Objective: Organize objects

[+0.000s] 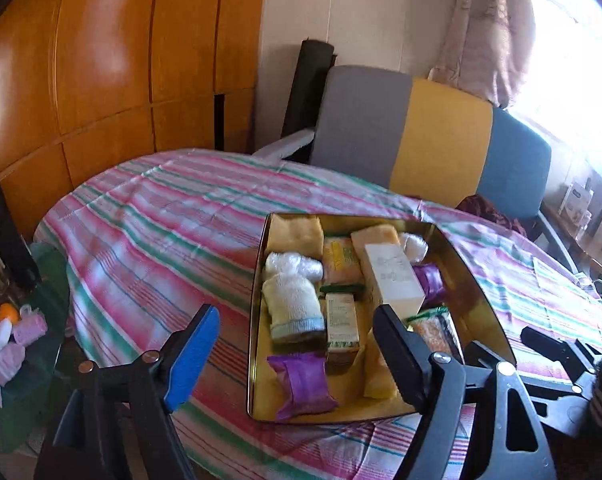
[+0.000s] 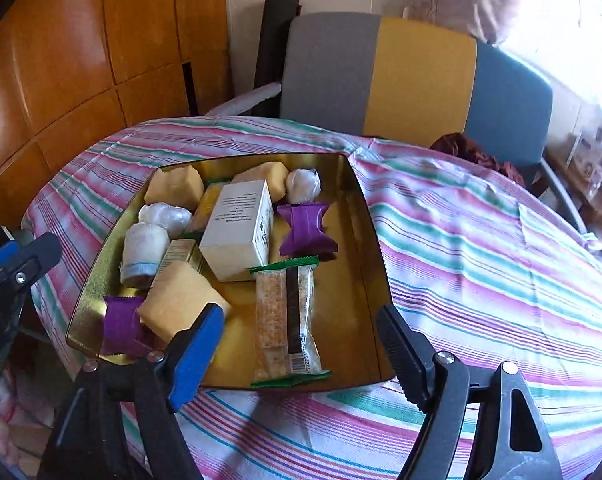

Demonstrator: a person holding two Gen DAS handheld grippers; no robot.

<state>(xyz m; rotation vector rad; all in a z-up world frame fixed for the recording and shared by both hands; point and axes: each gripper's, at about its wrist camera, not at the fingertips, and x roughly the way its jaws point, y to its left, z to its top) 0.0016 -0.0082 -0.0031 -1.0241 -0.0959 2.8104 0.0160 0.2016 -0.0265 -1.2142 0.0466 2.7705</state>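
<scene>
On the striped tablecloth [image 2: 481, 248] that covers the table sits your gold tin tray [image 2: 365, 264], and nearly everything you are sorting lies inside it. Your left tool [image 1: 297, 344] hangs above the tray's near left corner with its jaws spread wide and nothing between them; the blue pad [image 1: 193, 356] is over the cloth, the black one over the tray's near edge. Your right tool [image 2: 301, 344] is just as wide and empty, hovering over the near side of the tray with the long green-edged snack bar [image 2: 287, 320] lying below the gap, untouched.

Inside the tray, a white carton [image 2: 239, 232] rests on its side near the middle. A purple wrapped sweet [image 2: 305, 229] sits just right of it, and a second purple sweet [image 2: 121, 330] lies at the near left corner, touching a yellow sponge block [image 2: 177, 306]. Two more yellow blocks sit along the far wall. A rolled white sock [image 2: 143, 254] with a pale blue cuff lies on the left side, with a clear-wrapped white bundle [image 2: 165, 216] just beyond it; another wrapped white ball [image 2: 303, 184] is at the far side, to the right. A small cream box [image 1: 341, 320] lies between the sock and the carton.

Beyond the table stands a chair [image 2: 417, 80] with grey, yellow and blue panels, and wooden cupboards [image 2: 101, 40] fill the left
</scene>
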